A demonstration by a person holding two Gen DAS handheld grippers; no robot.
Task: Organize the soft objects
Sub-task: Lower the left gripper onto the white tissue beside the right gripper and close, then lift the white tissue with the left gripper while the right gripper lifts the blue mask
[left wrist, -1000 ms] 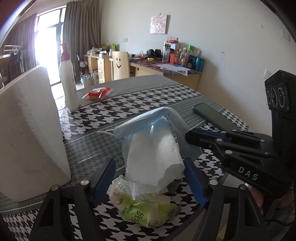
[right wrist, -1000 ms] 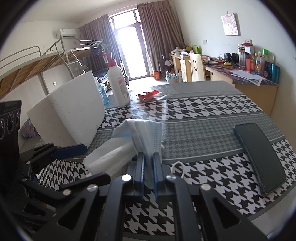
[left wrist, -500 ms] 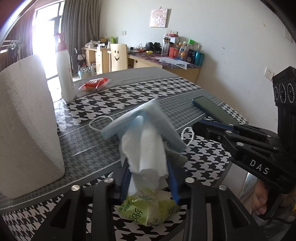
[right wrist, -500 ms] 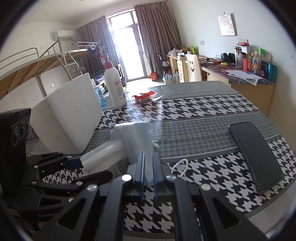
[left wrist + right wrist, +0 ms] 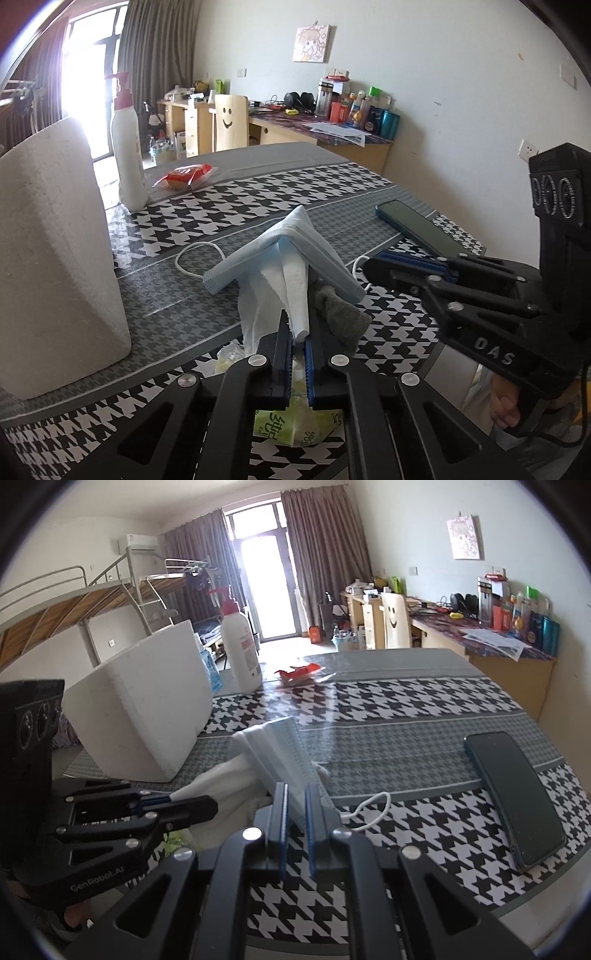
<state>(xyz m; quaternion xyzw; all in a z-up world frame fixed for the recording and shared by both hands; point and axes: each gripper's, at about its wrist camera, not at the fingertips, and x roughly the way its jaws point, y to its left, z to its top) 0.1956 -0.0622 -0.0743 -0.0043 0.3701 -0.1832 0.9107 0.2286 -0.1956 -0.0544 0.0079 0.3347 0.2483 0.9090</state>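
On the houndstooth table [image 5: 258,192], near its front edge, the left gripper [image 5: 299,334] has just closed its jaws; its blue pads now clamp a white tissue [image 5: 295,291] rising from a green tissue pack [image 5: 288,424]. A pale blue face mask [image 5: 295,240] is draped in a peak over that tissue. The right gripper [image 5: 295,805] grips the mask's near edge between nearly closed pads, as its own view shows. A grey cloth [image 5: 343,314] lies just beside the tissue. Further off stand a white foam block [image 5: 55,251] and pump bottle [image 5: 127,147]; a phone [image 5: 513,797] lies to the right.
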